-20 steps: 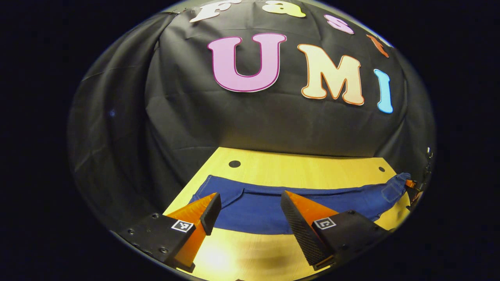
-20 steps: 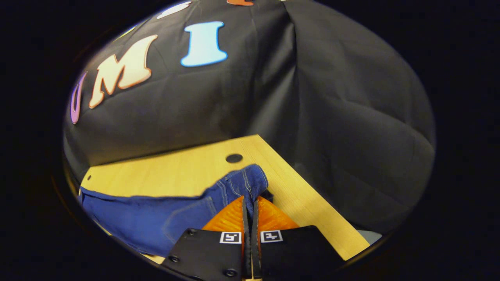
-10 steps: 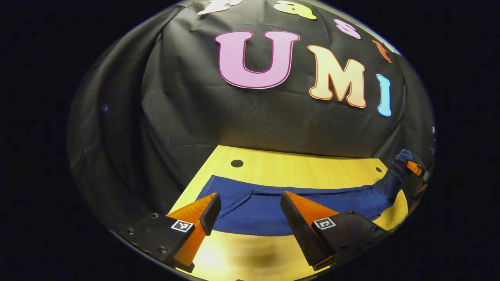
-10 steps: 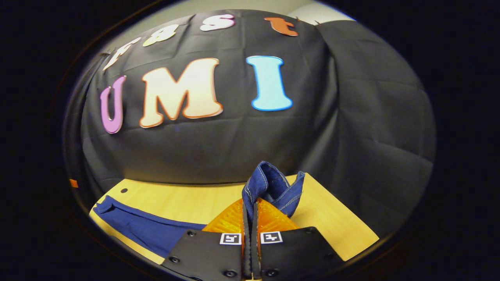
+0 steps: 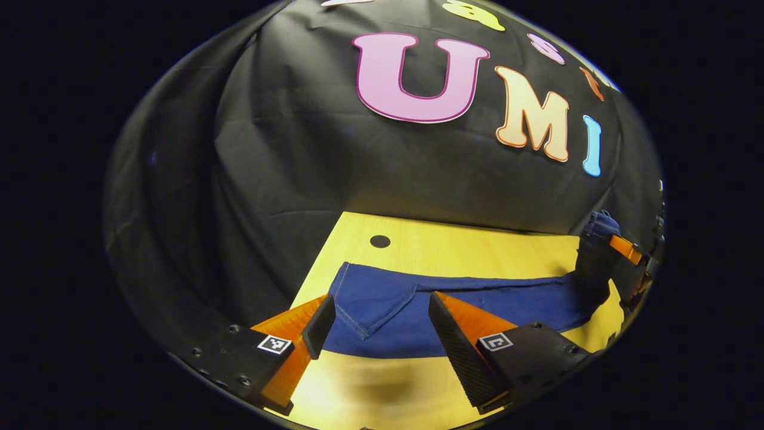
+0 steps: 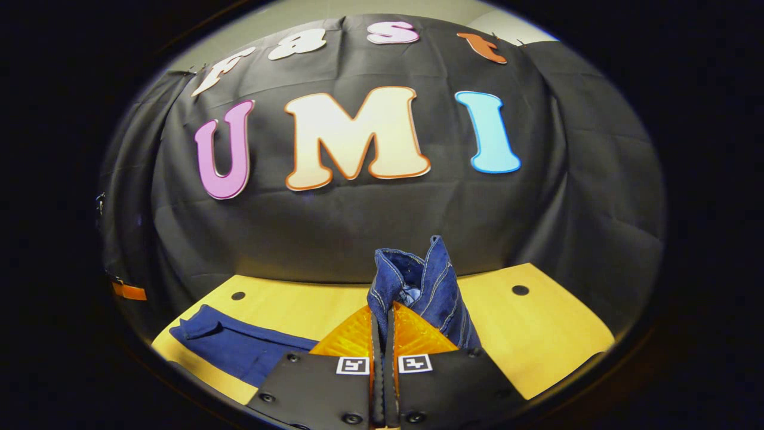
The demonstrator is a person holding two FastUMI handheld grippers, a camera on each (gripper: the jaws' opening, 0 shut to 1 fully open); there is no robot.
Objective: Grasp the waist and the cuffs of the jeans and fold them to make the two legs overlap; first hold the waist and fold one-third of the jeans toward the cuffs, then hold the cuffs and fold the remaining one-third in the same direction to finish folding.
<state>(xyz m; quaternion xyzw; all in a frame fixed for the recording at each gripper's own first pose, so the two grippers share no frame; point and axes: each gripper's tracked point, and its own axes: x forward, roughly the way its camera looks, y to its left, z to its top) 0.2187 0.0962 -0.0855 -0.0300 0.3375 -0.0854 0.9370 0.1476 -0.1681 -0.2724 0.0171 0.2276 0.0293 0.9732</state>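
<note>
The dark blue denim jeans point(image 5: 453, 304) lay stretched along the pale wooden table point(image 5: 453, 254). The right gripper point(image 6: 382, 322) was clamped on their bunched waist point(image 6: 418, 286), raised off the wood. The left gripper point(image 5: 376, 325) hung spread wide above the cuffs point(image 5: 358, 304), holding nothing.

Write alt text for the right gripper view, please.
The right hand-held gripper is shut on a bunched end of the blue jeans, lifted above a light wooden table. The rest of the jeans trails down flat to the left, with black cloth behind.
</note>
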